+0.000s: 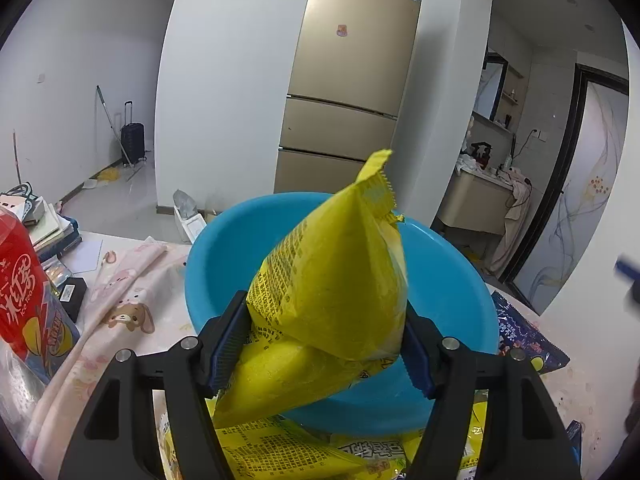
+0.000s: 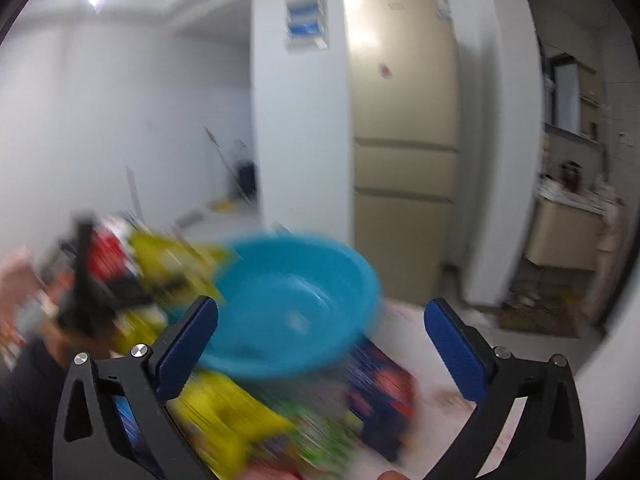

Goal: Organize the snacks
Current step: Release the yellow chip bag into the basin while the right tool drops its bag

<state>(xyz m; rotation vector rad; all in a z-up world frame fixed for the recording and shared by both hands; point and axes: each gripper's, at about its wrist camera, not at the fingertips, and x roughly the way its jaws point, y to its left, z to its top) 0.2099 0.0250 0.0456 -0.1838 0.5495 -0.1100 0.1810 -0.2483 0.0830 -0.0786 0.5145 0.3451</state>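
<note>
- Yellow snack bag [image 1: 324,280], pinched by the left gripper [image 1: 320,344], hid most of the blue basin [image 1: 212,264] behind it.
- Right wrist view was motion-blurred; right gripper [image 2: 320,344] stood spread, empty, above smeared packets.
- Red bottle [image 1: 24,300] was cut off at left; dark blue packet [image 1: 524,340] lay just beside the basin.

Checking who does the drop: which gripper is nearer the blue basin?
Left. The left gripper, shut on a yellow snack bag, is right at the blue basin's near rim. The right gripper, open and empty, sits farther back over loose packets.
</note>
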